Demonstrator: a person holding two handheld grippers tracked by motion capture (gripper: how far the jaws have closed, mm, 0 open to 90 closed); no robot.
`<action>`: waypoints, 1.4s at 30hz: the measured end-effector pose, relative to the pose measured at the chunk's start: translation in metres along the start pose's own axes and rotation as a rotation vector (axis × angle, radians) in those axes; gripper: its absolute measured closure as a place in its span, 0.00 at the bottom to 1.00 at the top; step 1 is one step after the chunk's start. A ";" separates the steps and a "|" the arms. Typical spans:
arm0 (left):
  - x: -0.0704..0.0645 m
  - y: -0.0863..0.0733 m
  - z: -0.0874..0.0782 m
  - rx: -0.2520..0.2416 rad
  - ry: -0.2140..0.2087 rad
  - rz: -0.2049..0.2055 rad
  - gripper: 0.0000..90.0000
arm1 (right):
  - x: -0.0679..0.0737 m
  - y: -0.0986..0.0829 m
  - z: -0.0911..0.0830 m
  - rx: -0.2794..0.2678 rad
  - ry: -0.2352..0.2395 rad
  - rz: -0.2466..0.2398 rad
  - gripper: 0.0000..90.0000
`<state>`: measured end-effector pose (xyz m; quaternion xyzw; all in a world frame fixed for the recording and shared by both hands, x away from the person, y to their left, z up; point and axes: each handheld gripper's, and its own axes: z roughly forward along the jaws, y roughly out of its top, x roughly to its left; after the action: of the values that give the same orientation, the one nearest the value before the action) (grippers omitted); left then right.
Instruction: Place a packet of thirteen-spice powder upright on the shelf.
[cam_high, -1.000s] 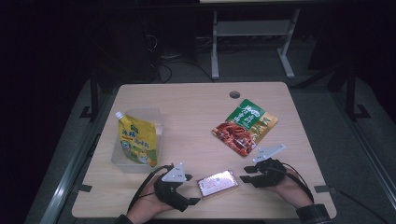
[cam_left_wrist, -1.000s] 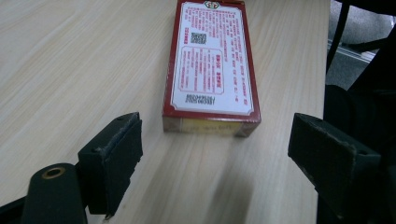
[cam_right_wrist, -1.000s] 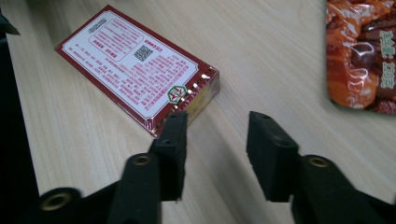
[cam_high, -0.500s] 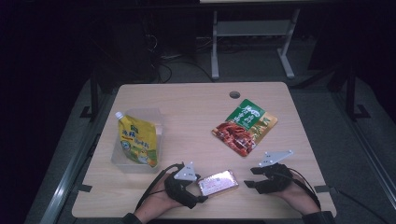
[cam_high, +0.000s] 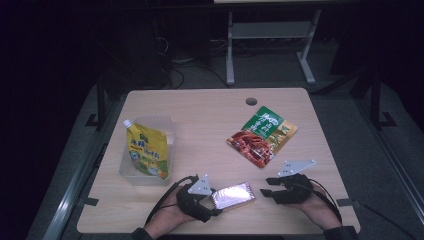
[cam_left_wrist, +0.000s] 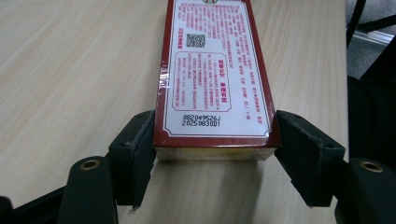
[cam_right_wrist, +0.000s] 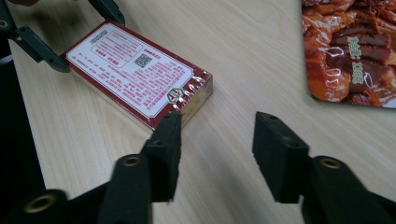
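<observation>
Already bracketed, the red box (cam_left_wrist: 215, 74) lies flat at the desk's (cam_high: 210, 115) lower centre, left gripper (cam_left_wrist: 215, 149) fingers straddling its end, not clearly clamped; right gripper (cam_right_wrist: 217, 140) fingers spread. Lifting seemingly remains.

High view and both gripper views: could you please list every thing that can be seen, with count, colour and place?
Flat box: one, dark red with white printed panel, near table edge, between the left gripper's jaws.
Snack pouch: one, green and red-orange, lying flat right of centre.
Spouted pouch: one, yellow, white cap, lying in the container.
Clear container: one, transparent, left side of table.
Table: one, light wood, round hole near far edge.
Metal stand: one, grey, on the floor behind.
Left gripper: one, black, jaws at the box's sides.
Right gripper: one, black, open, beside the box.
</observation>
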<state>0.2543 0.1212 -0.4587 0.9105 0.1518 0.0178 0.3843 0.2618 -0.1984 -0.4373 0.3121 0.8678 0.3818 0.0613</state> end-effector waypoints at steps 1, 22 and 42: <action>0.001 0.001 -0.003 0.002 -0.004 0.004 0.35 | 0.001 0.001 0.000 0.003 0.001 0.007 0.68; 0.001 0.010 -0.030 -0.067 -0.031 0.027 0.35 | 0.017 0.020 0.029 0.042 0.126 -0.071 1.00; 0.011 0.018 -0.055 -0.164 -0.026 -0.002 0.35 | 0.026 0.029 0.052 0.083 0.153 -0.100 0.99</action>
<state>0.2612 0.1509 -0.4080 0.8761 0.1457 0.0178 0.4593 0.2734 -0.1355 -0.4503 0.2407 0.8994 0.3648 0.0006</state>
